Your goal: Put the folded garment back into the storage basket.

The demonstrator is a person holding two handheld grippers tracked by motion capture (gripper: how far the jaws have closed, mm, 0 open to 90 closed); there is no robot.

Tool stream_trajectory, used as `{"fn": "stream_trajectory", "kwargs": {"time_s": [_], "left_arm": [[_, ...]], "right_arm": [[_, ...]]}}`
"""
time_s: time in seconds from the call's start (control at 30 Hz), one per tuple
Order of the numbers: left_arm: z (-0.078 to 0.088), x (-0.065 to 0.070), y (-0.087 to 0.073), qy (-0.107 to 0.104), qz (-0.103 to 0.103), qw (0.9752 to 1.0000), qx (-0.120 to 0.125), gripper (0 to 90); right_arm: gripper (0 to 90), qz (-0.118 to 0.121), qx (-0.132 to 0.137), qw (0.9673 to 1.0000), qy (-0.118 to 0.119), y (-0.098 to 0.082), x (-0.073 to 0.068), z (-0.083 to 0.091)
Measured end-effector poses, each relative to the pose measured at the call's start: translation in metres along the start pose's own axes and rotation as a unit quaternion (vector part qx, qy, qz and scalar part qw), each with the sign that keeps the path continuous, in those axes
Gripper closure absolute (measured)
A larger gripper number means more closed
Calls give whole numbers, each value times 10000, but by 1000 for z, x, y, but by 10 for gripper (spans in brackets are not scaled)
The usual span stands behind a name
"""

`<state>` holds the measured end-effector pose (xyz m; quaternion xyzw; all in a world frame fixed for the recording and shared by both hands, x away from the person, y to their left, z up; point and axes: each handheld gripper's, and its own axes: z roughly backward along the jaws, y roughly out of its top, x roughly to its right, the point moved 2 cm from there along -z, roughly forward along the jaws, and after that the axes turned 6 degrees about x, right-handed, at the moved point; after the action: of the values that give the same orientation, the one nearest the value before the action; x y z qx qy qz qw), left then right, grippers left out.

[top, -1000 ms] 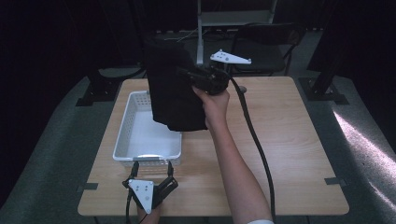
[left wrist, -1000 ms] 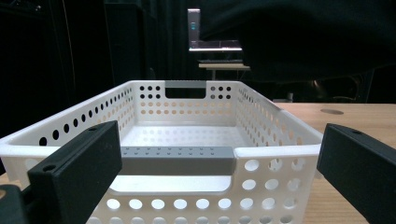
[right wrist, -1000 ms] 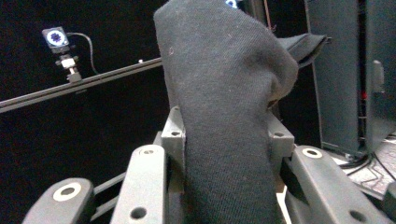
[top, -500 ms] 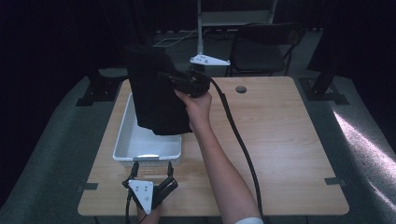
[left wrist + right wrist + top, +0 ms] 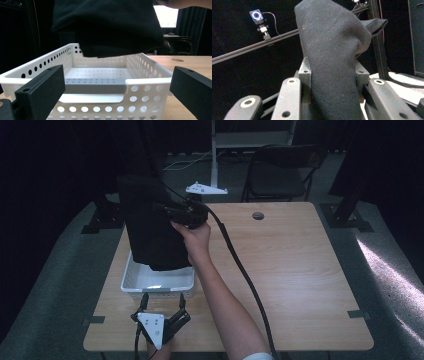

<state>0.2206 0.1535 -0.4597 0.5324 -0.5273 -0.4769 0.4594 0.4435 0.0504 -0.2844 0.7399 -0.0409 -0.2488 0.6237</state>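
Dark curtains and black frame posts surround a pale wooden table [image 5: 300,270] standing on grey carpet, with a black chair [image 5: 280,175] behind its far edge.

On the left half of the table sits a white perforated basket [image 5: 150,285]; from the left gripper view its interior floor is bare and a grey bar runs across its near wall.

A black cloth [image 5: 150,227] hangs above the basket, held up in the air. In the left gripper view its lower edge hangs at about the height of the basket's far rim, short of the floor inside; whether it touches that rim cannot be told.

The right gripper [image 5: 167,210], held in the person's right hand [image 5: 195,235] above the table's left side, has its jaws clamped on the upper part of the cloth; the right gripper view shows the fabric pinched between them. A black cable [image 5: 240,270] trails from it across the table.

The left gripper [image 5: 161,311] rests at the table's near edge, just before the basket, its jaws spread wide with nothing between them.
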Motion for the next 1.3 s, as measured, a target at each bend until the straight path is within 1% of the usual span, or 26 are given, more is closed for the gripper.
{"fn": "stream_trajectory", "kwargs": {"time_s": [0.07,0.1,0.2,0.33,0.4,0.43,0.57,0.63,0.77,0.87,0.93,1.07,1.17,1.27,1.3], "left_arm": [[0,0,0,-1,1,10000,1,8],[0,0,0,-1,1,10000,1,8],[0,0,0,-2,-1,10000,5,8],[0,0,0,-1,-6,10000,2,8],[0,0,0,-3,-5,10000,3,8],[0,0,0,-4,-4,10000,1,8],[0,0,0,-3,7,10000,7,8],[0,0,0,-2,6,10000,4,8],[0,0,0,-3,-3,10000,-16,7],[0,0,0,-2,-6,10000,-12,8],[0,0,0,-3,-6,10000,-10,8],[0,0,0,-7,-6,10000,-9,8],[0,0,0,-8,-6,10000,-10,7],[0,0,0,-7,-7,10000,-10,8],[0,0,0,-7,-5,10000,-8,7]], "right_arm": [[625,-101,-7,9999,23,-3,0,-4],[625,-107,-1,9999,48,-4,0,-7],[624,-98,-94,9999,36,-9,-1,-11],[625,-229,-112,9996,74,-17,2,-14],[625,-183,-131,9997,46,-20,3,-16],[625,-199,-166,9997,48,-21,3,-16],[625,-244,-216,9995,-41,-28,9,-15],[625,-303,-285,9991,-51,-32,13,-15],[624,-316,-404,9986,-135,-40,18,-17],[624,-402,-458,9981,-127,-48,20,-20],[624,-417,-492,9979,-103,-53,22,-21],[624,-556,-555,9968,-129,-63,28,-22],[623,-554,-692,9959,-195,-69,31,-23],[622,-577,-792,9950,-213,-73,35,-23],[622,-597,-864,9943,-205,-74,36,-23]]}}
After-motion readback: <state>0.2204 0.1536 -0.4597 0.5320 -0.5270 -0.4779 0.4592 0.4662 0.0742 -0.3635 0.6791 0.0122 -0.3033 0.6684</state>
